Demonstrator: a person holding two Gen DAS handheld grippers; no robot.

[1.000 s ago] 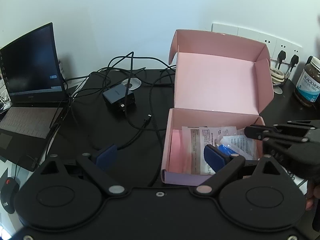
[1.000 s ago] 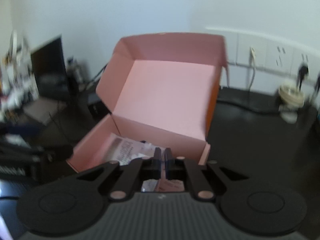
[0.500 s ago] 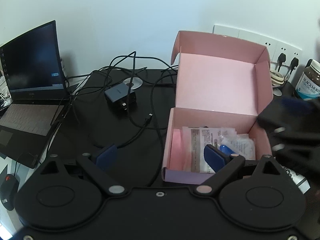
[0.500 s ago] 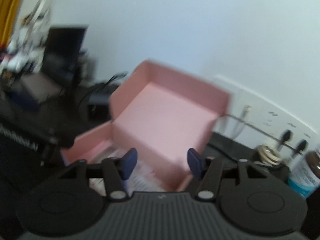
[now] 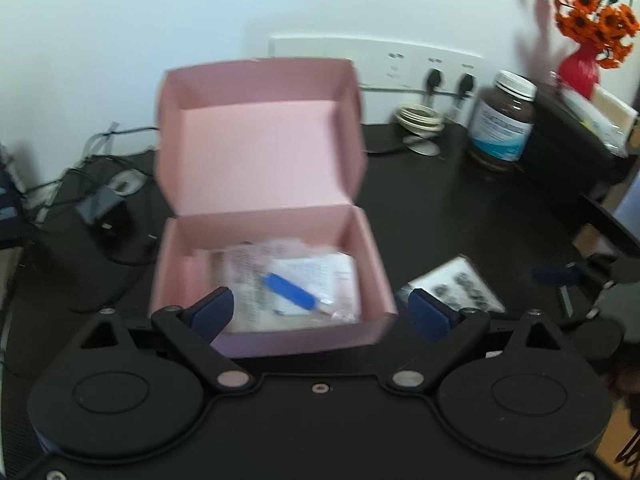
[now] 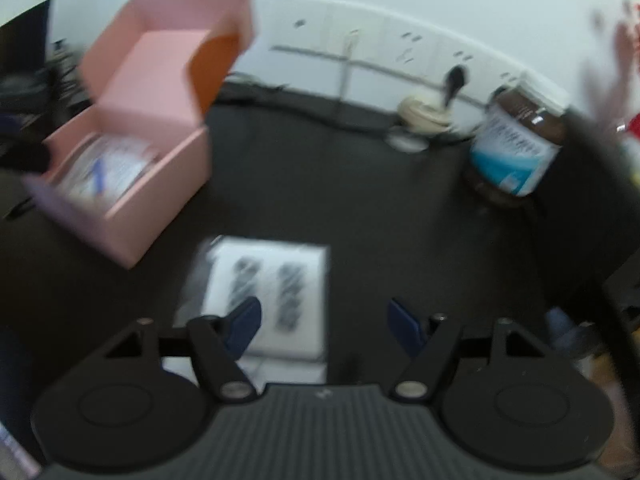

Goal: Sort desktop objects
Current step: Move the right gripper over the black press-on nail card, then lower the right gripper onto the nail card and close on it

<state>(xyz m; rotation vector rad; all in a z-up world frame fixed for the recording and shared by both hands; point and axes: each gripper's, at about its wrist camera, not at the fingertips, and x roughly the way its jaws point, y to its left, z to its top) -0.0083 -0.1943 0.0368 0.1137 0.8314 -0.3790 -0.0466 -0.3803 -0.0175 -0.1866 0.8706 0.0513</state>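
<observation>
An open pink box [image 5: 372, 256] stands on the black desk with its lid up. Inside lie paper packets and a blue pen-like item [image 5: 296, 294]. The box also shows in the right wrist view [image 6: 160, 184]. A flat white packet with dark print [image 6: 276, 284] lies on the desk right of the box, also in the left wrist view [image 5: 460, 286]. My left gripper [image 5: 322, 314] is open and empty, its fingers straddling the box's front. My right gripper [image 6: 324, 322] is open and empty, just above the near end of the white packet.
A brown supplement jar with a blue label [image 5: 504, 120] stands at the back right, by a coiled cable [image 5: 420, 116] and wall sockets. A red vase with orange flowers [image 5: 580, 68] stands on a dark case. A charger and cables [image 5: 100, 204] lie left of the box.
The right gripper opened, left the box and swung right over the white packet. The left gripper swung right, so the box sits centred between its fingers and the laptop left its view.
</observation>
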